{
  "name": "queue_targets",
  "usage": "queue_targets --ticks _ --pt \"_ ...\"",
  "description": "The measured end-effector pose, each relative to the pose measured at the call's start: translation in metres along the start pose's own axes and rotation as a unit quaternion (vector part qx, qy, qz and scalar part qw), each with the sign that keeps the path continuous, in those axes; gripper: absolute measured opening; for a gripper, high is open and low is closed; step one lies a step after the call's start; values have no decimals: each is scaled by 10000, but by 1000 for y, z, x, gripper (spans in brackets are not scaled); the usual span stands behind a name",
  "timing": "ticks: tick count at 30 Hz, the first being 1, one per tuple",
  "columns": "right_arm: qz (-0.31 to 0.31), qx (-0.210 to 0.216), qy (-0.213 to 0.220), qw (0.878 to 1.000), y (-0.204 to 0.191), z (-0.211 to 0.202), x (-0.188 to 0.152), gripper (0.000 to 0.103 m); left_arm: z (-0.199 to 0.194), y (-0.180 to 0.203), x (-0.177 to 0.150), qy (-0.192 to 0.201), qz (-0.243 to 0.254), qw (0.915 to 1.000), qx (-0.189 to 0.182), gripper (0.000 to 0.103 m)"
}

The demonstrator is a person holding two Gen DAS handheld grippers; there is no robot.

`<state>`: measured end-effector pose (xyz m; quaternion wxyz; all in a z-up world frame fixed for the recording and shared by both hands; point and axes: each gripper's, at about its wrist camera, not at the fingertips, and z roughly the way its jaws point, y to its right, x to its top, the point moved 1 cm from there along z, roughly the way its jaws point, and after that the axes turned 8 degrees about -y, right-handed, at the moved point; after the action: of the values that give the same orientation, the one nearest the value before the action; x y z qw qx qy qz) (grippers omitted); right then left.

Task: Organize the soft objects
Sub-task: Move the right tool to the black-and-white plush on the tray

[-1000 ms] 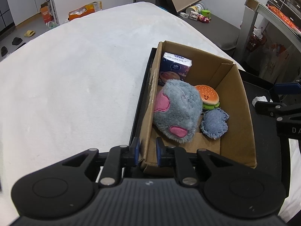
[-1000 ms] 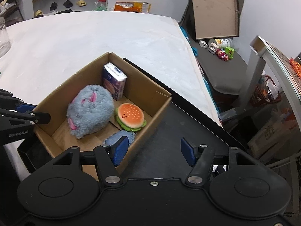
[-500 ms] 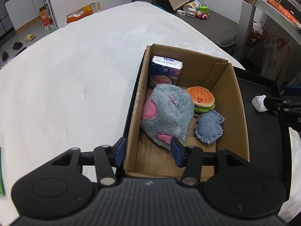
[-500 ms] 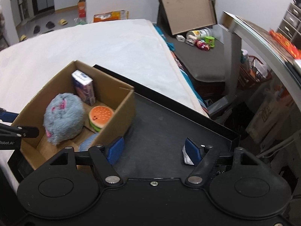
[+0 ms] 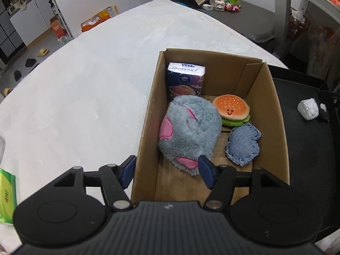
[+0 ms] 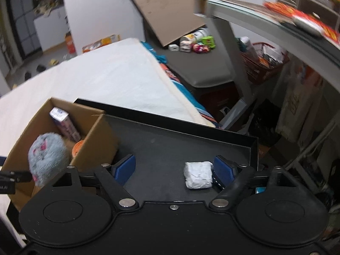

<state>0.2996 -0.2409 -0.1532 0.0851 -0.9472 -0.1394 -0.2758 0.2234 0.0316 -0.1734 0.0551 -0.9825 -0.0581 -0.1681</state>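
Note:
An open cardboard box [image 5: 276,106] holds a grey and pink plush [image 5: 189,127], a burger plush [image 5: 231,109], a denim heart pad [image 5: 243,144] and a blue tissue pack [image 5: 184,78]. My left gripper [image 5: 167,171] straddles the box's near left wall, its jaws opening and the pads off the cardboard. Over the black tray [image 6: 170,140], my right gripper [image 6: 174,167] is opening too. A white wrapped packet [image 6: 198,177] lies between its fingers, close to the right pad and far from the left one. The box [image 6: 102,136] stands on the tray's left part.
The tray and box rest on a white padded surface [image 5: 85,85]. A green pack [image 5: 6,195] lies at its near left edge. Beyond the tray's far rim are a grey bench with toys [image 6: 204,68], a metal table leg [image 6: 231,42] and a red basket [image 6: 265,63].
My left gripper let go of the box wall it had pinched and its jaws spread. My right gripper swung right from the box over the tray and widened; the white packet now lies between its fingers.

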Motion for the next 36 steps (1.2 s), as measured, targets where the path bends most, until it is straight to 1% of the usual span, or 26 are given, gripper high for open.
queue_targets --ticks 4,10,14,16,19,20,22,26,28,30,33,36 --pt "348 184 50 9992 19 5 -6 80 4 7 1 -81 104 9997 210 63" --pt "596 408 65 9974 41 17 -11 80 7 14 7 -151 98 9991 382 66" --pt "761 452 -1 9961 55 25 -16 78 8 18 9 -174 94 9985 514 68" --pt "832 511 -4 9952 62 27 -17 75 8 20 9 -197 102 9980 587 70" --pt "944 558 34 9940 72 29 -18 75 8 23 10 -233 137 9973 677 71" --pt "991 564 59 9935 76 30 -19 73 8 24 11 -245 144 9972 696 71" --pt "1091 617 95 9921 84 31 -19 66 9 25 12 -267 152 9968 734 72" --pt "1227 701 63 9899 95 38 -21 56 9 29 14 -291 199 9960 821 73" --pt "1278 721 -4 9892 99 44 -22 48 10 31 15 -303 211 9957 851 74" --pt "1309 750 -77 9885 101 50 -24 45 11 31 15 -307 211 9955 869 74" --pt "1271 707 -143 9893 100 56 -23 44 10 30 14 -315 217 9955 865 74" --pt "1132 465 -176 9923 97 62 -23 44 10 29 16 -337 204 9957 838 74"
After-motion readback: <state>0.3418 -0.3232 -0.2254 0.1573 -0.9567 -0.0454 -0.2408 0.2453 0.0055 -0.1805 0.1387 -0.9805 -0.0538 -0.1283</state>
